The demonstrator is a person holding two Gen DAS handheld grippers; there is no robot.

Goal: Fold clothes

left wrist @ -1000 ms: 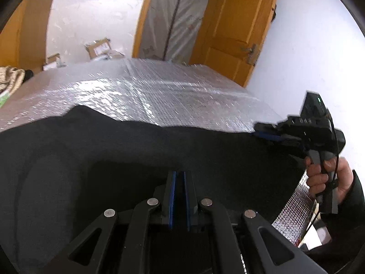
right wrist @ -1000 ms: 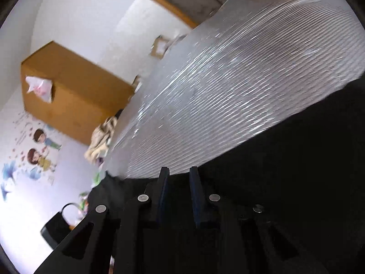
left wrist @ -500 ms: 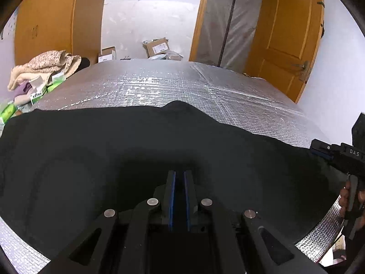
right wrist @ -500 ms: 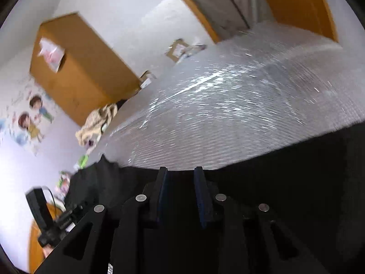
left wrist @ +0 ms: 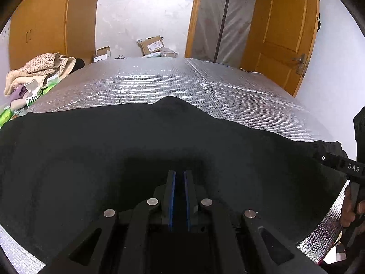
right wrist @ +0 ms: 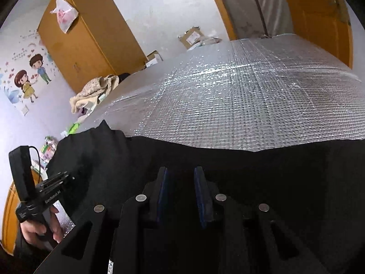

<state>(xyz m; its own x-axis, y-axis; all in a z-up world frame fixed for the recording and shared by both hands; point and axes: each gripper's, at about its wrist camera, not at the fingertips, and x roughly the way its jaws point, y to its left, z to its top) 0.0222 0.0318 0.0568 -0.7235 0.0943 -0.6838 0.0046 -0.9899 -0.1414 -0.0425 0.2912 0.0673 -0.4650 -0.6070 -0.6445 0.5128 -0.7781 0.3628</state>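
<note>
A black garment [left wrist: 91, 159] lies spread on the silver foil-covered worktop [left wrist: 182, 86], its long axis running across from the left tool [left wrist: 179, 178] to the right tool [right wrist: 180, 175], covering the worktop's near part. The left tool's blue pads stand almost together above the cloth; whether they pinch a fold I cannot tell. The right tool's jaws stand apart over the garment, gripping nothing

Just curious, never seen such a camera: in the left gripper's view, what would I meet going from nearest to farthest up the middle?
left gripper → black garment → silver quilted surface → cardboard box → white wall.
</note>
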